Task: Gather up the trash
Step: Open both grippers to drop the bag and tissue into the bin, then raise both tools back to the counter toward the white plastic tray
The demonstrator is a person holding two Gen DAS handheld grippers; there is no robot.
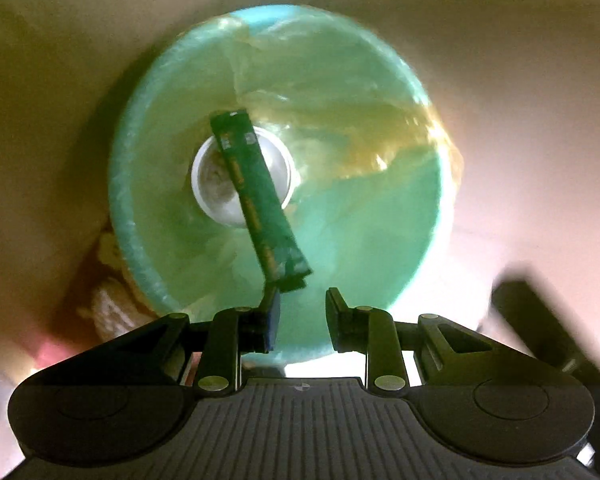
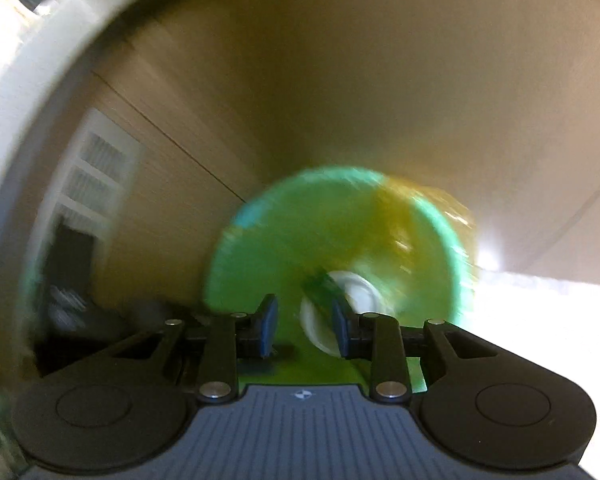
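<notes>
One green bin (image 1: 340, 216), plastic-lined, holding one white cup (image 1: 216, 184). One green packet (image 1: 260, 204) over it, perhaps touching left gripper (image 1: 300, 312), spread wide. Right gripper (image 2: 305, 328) likewise wide, empty.

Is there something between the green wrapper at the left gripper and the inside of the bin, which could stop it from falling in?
Nothing visible blocks it. The green wrapper hangs over the open mouth of the bin, at the open left gripper. Below it lies only a white cup at the bottom, which is trash already inside.
</notes>
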